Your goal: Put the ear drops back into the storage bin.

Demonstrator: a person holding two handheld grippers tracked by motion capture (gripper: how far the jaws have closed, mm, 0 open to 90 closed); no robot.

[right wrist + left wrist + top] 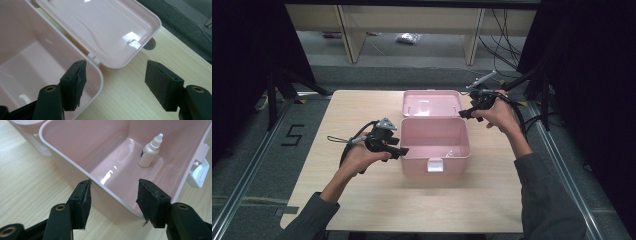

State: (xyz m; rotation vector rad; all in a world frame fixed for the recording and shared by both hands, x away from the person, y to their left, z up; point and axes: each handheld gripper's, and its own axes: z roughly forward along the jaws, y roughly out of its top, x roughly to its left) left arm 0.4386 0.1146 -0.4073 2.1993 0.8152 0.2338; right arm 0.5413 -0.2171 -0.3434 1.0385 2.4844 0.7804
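Pink box mid-table, long axis running nine to three, lid flung back toward twelve; left gripper jaws wide astride its wall, right gripper jaws wide, gripping nothing.

A bottle stands in the box on the table.

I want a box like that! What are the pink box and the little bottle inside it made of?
The pink box looks like smooth, glossy plastic: light glints off its floor and open lid. The little bottle seems to be white plastic too, duller, with a pointed cap. The table looks like pale wood, with visible grain.
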